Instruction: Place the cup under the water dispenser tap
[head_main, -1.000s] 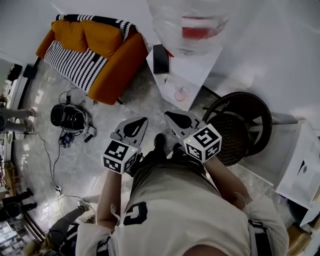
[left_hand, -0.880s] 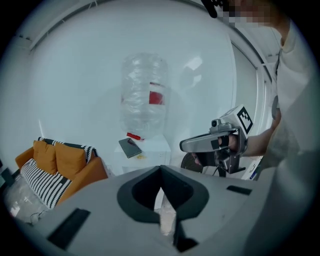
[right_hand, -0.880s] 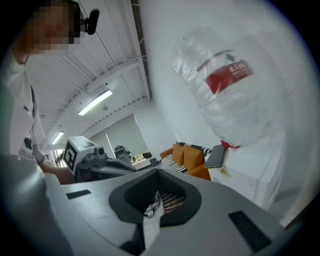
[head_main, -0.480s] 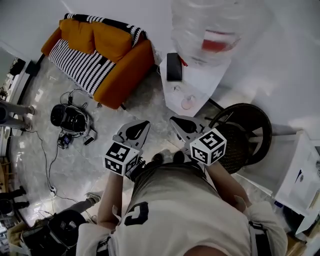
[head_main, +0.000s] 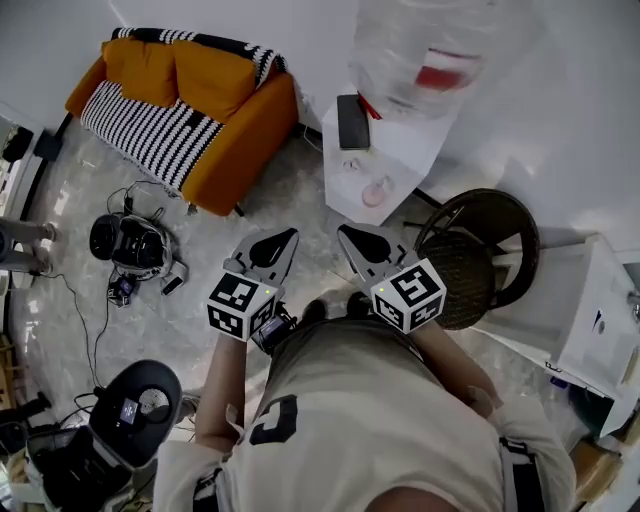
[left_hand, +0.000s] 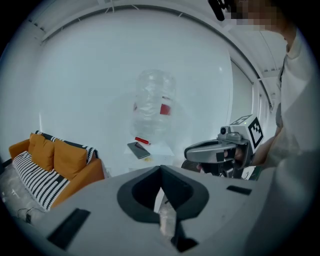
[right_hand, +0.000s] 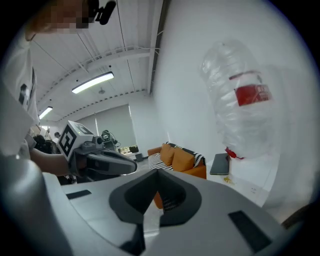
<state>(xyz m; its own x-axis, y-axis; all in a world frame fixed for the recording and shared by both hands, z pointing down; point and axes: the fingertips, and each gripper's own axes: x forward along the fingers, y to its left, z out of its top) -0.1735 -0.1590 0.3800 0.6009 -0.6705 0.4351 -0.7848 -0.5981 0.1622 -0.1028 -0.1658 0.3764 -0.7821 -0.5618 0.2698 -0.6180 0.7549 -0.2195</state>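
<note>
Before the dispenser (head_main: 410, 150), seemingly open floor (head_main: 300, 205)

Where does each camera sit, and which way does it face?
Head view: on the person's head, steeply down onto sofa, water bottle; torso, left gripper, right gripper show.
Left gripper view: on the left gripper, facing the water bottle; shut jaws, right gripper show.
Right gripper view: on the right gripper, facing likewise; shut jaws, left gripper show.
Gripper views share: water bottle, sofa.

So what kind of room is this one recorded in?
Probably a lounge corner of an office or lab: an orange sofa, a water dispenser with a big bottle, and cabled equipment on the floor.
</note>
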